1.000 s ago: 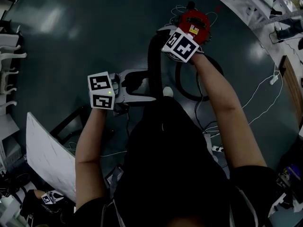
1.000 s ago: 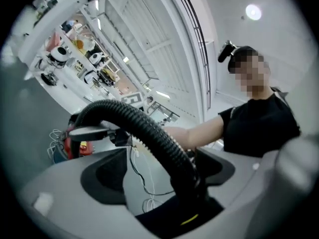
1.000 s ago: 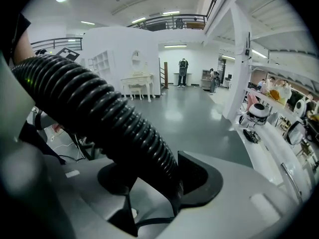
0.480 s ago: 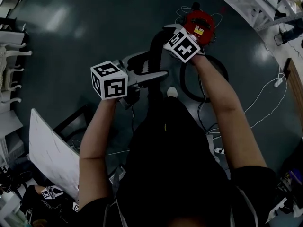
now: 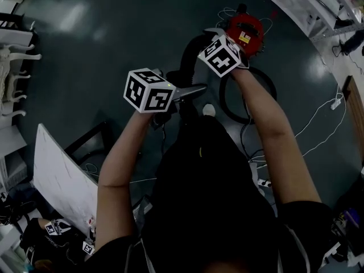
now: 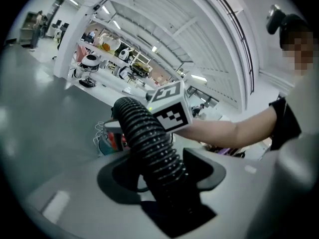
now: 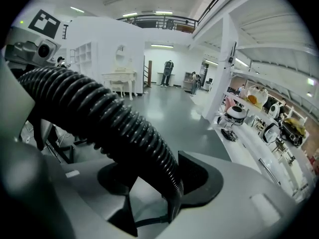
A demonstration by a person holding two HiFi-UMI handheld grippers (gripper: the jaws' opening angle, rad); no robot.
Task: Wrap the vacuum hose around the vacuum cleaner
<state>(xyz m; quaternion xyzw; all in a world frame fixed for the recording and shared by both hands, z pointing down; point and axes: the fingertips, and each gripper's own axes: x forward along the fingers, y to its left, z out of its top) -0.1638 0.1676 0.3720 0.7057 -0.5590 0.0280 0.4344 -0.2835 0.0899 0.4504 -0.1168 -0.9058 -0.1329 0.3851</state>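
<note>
The red vacuum cleaner (image 5: pixel 244 30) stands on the dark floor, far from me. Its black ribbed hose (image 5: pixel 186 58) arches up from it, and another loop (image 5: pixel 250 115) lies on the floor. My right gripper (image 5: pixel 219 38) is shut on the hose beside the cleaner; in the right gripper view (image 7: pixel 159 183) the hose (image 7: pixel 114 123) runs between the pads. My left gripper (image 5: pixel 196 90) reaches the hose lower down. Its jaws are closing, and in the left gripper view (image 6: pixel 162 176) the hose (image 6: pixel 149 143) fills the gap, touching both pads.
A white board (image 5: pixel 62 181) leans at the lower left beside a black frame (image 5: pixel 91 147). Thin cables (image 5: pixel 324 124) and a power strip (image 5: pixel 261 181) trail over the floor on the right. White shelving (image 5: pixel 301 4) runs along the upper right and white furniture (image 5: pixel 11 56) along the left.
My left gripper has moved up and to the right to the hose, and its jaws have narrowed around it. The right gripper has kept its hold near the cleaner.
</note>
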